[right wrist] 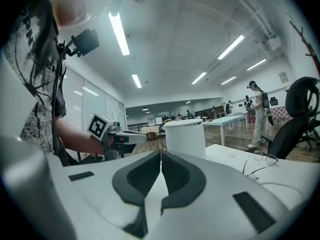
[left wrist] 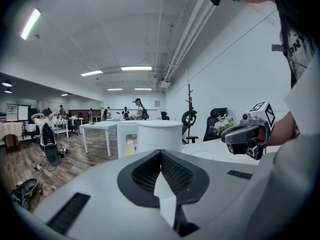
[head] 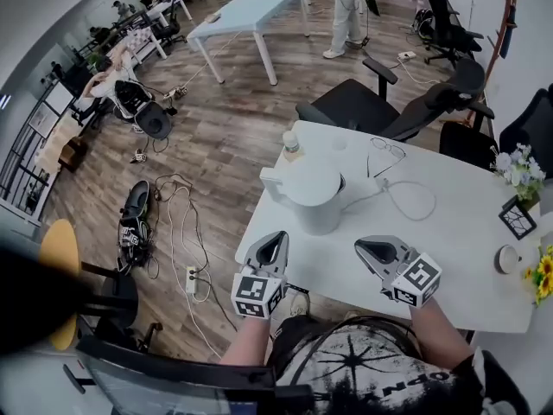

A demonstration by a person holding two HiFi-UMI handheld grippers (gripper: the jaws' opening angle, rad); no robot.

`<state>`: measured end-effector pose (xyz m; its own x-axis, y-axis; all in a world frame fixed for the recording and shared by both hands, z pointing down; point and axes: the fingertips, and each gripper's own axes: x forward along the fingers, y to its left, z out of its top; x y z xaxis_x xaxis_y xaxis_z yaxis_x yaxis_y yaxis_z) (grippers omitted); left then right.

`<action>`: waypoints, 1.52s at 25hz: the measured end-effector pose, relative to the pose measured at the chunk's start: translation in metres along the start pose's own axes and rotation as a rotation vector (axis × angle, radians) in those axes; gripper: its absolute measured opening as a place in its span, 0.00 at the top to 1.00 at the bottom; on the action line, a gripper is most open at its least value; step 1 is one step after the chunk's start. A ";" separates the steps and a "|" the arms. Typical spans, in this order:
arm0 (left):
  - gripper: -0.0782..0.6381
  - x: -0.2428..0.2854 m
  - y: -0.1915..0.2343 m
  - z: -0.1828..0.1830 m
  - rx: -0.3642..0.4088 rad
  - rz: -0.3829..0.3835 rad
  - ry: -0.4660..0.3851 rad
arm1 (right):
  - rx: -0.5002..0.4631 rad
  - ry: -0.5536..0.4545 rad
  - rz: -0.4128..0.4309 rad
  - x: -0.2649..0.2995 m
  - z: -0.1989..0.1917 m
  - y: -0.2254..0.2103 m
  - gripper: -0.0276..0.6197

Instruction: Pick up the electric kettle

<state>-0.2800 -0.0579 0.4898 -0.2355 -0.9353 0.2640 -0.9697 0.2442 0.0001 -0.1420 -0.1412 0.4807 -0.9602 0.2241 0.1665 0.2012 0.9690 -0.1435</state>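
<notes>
Fingers (left wrist: 144, 175) of the left gripper (head: 276, 239) and the right gripper (head: 363, 245) are pinched together on nothing, both over the near edge of the table (head: 449, 240), short of the white kettle (head: 313, 199) by its left edge, so the pickup has not begun: reaching, opening and gripping remain.

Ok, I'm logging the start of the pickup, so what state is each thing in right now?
electric kettle: upright on the table, lid closed, not held.
left tool: shut, empty.
right tool: shut, empty.
bottle: upright beside the kettle.
cable: looped loosely on the table.
</notes>
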 end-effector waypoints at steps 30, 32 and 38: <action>0.65 0.128 0.103 -0.005 0.085 -0.114 0.058 | 0.034 0.067 -0.344 0.043 0.009 -0.034 0.92; 0.65 0.137 0.104 -0.001 0.091 -0.109 0.050 | 0.029 0.077 -0.350 0.043 0.008 -0.032 0.92; 0.65 0.160 0.109 0.009 0.114 -0.093 0.036 | 0.021 0.107 -0.349 0.042 0.004 -0.027 0.92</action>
<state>-0.4245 -0.1836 0.5232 -0.1437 -0.9423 0.3025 -0.9888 0.1241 -0.0831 -0.1884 -0.1585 0.4877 -0.9447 -0.1090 0.3094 -0.1399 0.9870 -0.0796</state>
